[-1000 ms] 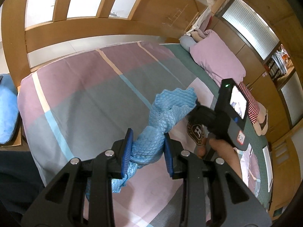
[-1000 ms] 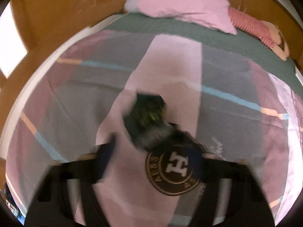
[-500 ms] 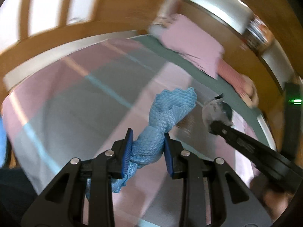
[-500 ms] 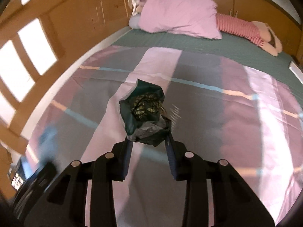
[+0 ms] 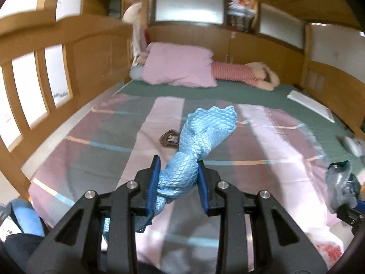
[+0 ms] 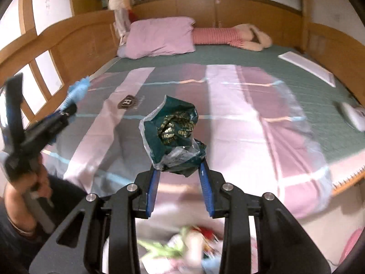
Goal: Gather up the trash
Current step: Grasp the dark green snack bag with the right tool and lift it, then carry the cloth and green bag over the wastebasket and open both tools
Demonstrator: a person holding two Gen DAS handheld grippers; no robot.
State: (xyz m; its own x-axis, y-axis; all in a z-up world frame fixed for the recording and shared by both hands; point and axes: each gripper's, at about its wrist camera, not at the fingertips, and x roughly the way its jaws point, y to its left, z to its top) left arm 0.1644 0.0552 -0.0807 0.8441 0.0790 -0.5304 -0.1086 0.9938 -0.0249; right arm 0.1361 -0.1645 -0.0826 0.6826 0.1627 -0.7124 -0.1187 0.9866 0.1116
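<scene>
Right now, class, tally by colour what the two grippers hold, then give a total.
Light blue: 1, cloth in the left gripper
Dark green: 1, wrapper in the right gripper
Total: 2

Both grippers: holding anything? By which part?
Left gripper is shut on the blue cloth, pinched around its bunched middle. Right gripper is shut on the green wrapper, gripped at its crumpled lower end.

One blue cloth [image 5: 200, 141], one green wrapper [image 6: 175, 134], one pink pillow [image 5: 180, 67], two hand-held grippers [image 5: 178, 182] [image 6: 180, 182]
</scene>
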